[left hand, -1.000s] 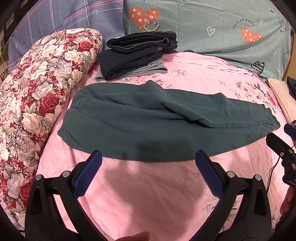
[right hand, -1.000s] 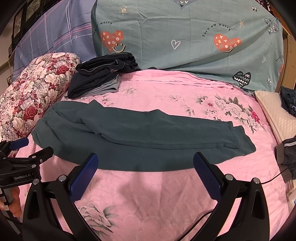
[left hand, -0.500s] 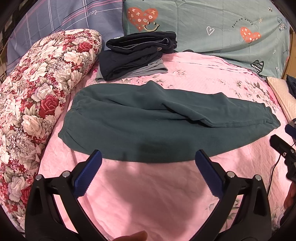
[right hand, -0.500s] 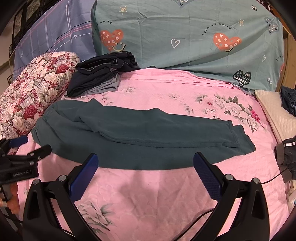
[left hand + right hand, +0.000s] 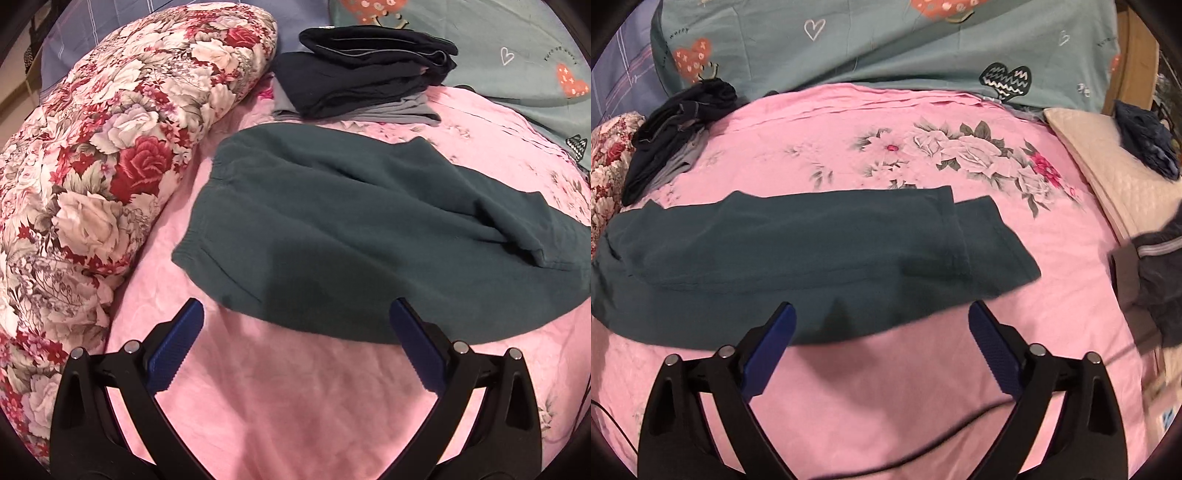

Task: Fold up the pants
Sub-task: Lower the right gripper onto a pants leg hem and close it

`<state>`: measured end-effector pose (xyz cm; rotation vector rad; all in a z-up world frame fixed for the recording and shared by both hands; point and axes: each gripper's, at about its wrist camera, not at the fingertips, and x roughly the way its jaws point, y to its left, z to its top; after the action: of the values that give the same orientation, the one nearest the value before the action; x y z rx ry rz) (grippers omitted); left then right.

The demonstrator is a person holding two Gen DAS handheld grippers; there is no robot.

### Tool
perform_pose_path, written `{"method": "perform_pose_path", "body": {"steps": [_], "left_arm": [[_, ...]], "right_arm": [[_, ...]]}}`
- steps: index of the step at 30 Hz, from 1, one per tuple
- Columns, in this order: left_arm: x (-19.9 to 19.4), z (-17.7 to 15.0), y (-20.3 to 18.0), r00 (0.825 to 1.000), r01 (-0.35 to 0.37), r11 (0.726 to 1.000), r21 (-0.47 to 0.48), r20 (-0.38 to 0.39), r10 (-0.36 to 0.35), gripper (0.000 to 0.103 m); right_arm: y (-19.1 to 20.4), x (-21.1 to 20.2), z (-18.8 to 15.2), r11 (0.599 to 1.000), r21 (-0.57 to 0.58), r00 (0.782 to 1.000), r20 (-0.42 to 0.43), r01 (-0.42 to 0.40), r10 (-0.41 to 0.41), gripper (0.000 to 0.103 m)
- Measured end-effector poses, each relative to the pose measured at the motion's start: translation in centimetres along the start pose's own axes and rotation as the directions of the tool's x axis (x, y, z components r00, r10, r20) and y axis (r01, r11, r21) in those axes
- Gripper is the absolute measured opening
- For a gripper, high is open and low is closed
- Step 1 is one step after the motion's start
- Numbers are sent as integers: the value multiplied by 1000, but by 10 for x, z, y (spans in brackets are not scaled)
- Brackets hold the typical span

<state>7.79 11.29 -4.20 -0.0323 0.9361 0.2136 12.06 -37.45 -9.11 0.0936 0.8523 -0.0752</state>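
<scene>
Two hand-held tools frame this moment, one per wrist view, each seen from behind its blue pads. Left tool point(image 5: 295, 343) stands released, jaws spread wide, nothing between them, hovering over the pink bed sheet point(image 5: 295, 406). Right tool point(image 5: 879, 339) is also released and empty, though its jaws are beginning to close. Dark green pants point(image 5: 369, 240) lie flat on the bed, already folded leg over leg. In the left view the elastic waistband point(image 5: 207, 206) sits at about ten o'clock from the tool, just beside a floral quilt roll point(image 5: 110, 166), and the near edge of the fabric lies at twelve o'clock, just past the pad tips. In the right view the leg cuffs point(image 5: 990, 251) lie at about one o'clock, the near hem edge at twelve. Likely risks: a pad could pinch only the top layer, so the legs slide apart when lifted; it could also catch the sheet along with the cloth; and the right jaws might close before they reach the cuffs. A stack of folded dark clothes point(image 5: 362, 74) sits beyond, at twelve o'clock.
</scene>
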Motion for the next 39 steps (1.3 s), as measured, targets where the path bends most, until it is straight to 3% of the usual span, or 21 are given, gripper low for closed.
{"method": "perform_pose_path", "body": {"steps": [5,12,14,16,17,21,23,29,30,32,33,34,39], "left_arm": [[6,17,0,999,-40,999,14,7,40,101],[15,18,-19,1000,-7,999,33,-11,7,101],[19,15,-22,1000,-9,999,41,-23,9,101],[22,15,-23,1000,-8,999,40,-25,9,101],[23,15,-23,1000,-8,999,39,-24,9,101],[23,17,-24,1000,-10,999,39,-16,10,101],[23,19,-24,1000,-15,999,37,-7,16,101],[21,21,-17,999,-45,999,26,7,45,101],[22,22,-16,998,-55,998,28,9,55,101],[23,23,-13,998,-70,997,30,7,70,101],[24,23,-11,997,-73,997,30,5,73,101],[25,24,-9,997,-74,997,32,2,74,101],[29,22,-1,997,-83,995,47,-1,83,101]], "right_arm": [[-23,34,36,999,45,1000,-24,-5,6,81],[-32,85,68,998,68,997,-75,9,-4,59],[-32,85,72,998,47,997,-59,43,-40,46],[-35,83,76,998,41,998,-54,44,-41,10],[-37,78,78,999,46,999,-45,19,-17,9],[-42,48,98,998,53,996,82,-24,19,7],[-45,41,117,997,59,988,143,42,-50,7],[-40,90,151,971,-2,958,162,239,-236,8],[-39,101,151,965,-12,955,144,262,-258,15],[-36,125,147,927,-52,927,73,371,-367,42],[-36,125,147,927,-52,927,73,371,-367,59],[-35,129,145,913,-68,916,52,402,-399,59],[-67,86,124,961,17,955,112,275,-275,59]]}}
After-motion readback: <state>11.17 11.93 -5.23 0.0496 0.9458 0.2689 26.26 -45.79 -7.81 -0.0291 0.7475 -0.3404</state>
